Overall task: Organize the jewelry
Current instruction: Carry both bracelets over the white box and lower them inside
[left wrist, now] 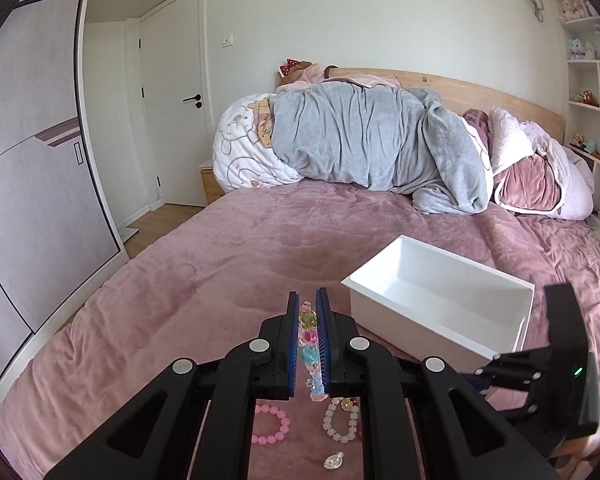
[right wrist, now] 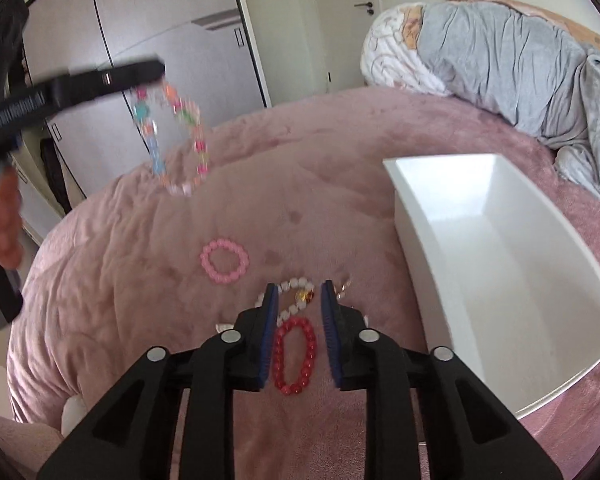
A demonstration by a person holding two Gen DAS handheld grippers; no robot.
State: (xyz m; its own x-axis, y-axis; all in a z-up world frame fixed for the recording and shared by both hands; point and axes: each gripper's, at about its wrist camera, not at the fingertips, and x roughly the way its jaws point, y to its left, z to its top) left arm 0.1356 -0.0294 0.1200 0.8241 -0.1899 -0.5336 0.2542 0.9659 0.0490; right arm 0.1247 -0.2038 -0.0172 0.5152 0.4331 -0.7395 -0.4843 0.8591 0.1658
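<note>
right wrist view: the left gripper [right wrist: 156, 70] is clamped on a multicoloured bead bracelet [right wrist: 172, 136] that dangles in the air, well left of the white box [right wrist: 500, 248]. the right gripper [right wrist: 298, 300] has its jaws apart over a red bracelet [right wrist: 294, 356] lying on the pink bedspread [right wrist: 120, 280], near the box.

My left claw [left wrist: 307, 326] and right claw [right wrist: 299, 322] are black angular frames with blue ribbed pads [left wrist: 323, 340] and round silver screws [left wrist: 259, 345]; a green light glows on the right one.
</note>
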